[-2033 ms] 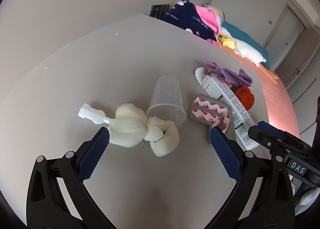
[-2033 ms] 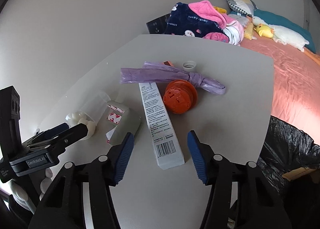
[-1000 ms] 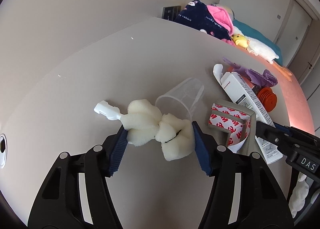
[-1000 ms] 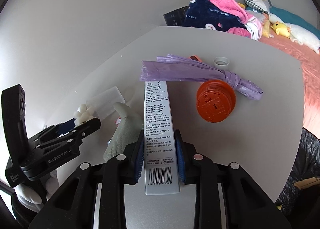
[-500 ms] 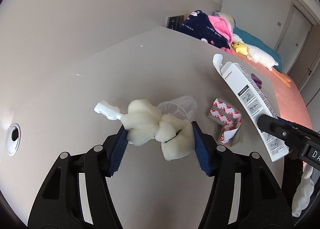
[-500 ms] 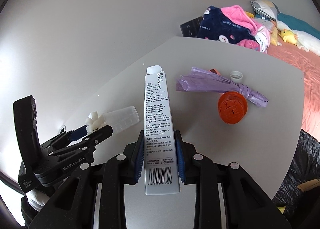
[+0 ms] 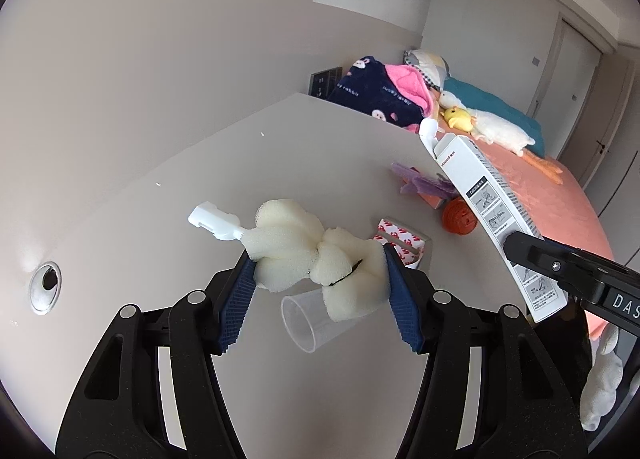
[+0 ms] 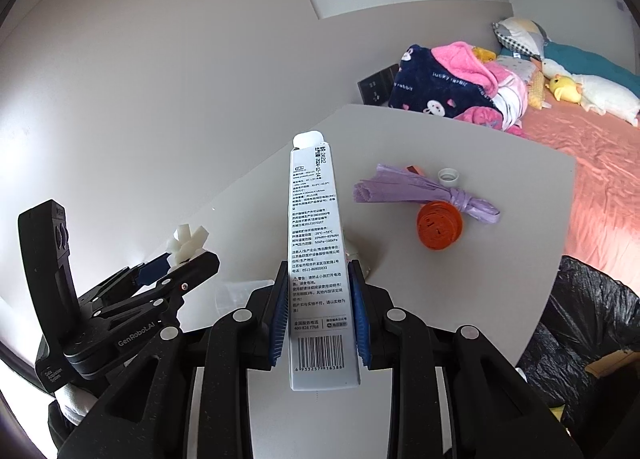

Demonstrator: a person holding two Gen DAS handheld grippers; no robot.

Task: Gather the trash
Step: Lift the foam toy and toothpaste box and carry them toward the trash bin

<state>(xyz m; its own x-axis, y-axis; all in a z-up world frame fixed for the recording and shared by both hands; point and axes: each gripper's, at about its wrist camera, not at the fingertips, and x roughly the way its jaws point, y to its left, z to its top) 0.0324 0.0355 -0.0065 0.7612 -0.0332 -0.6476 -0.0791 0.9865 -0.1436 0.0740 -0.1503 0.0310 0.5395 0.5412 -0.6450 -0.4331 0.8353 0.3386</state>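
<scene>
My left gripper (image 7: pixel 320 283) is shut on a white foam sponge brush (image 7: pixel 308 251) with a white plastic handle, held above the grey table (image 7: pixel 200 187). A clear plastic cup (image 7: pixel 316 325) lies on its side below it. My right gripper (image 8: pixel 318 299) is shut on a long white carton (image 8: pixel 316 259), lifted off the table; the carton also shows in the left wrist view (image 7: pixel 492 215). On the table lie a red-and-white printed packet (image 7: pixel 400 241), a purple knotted bag (image 8: pixel 416 193), an orange round lid (image 8: pixel 438 227) and a small white cap (image 8: pixel 448 176).
A black trash bag (image 8: pixel 580 311) hangs open past the table's right edge. A bed with a pink sheet (image 8: pixel 600 163), blankets (image 8: pixel 448 83) and plush toys lies behind. A round hole (image 7: pixel 45 286) is in the table at the left. The wall is close behind.
Both grippers have risen with their loads. The sponge brush is higher above the cup, and the carton is farther off the table.
</scene>
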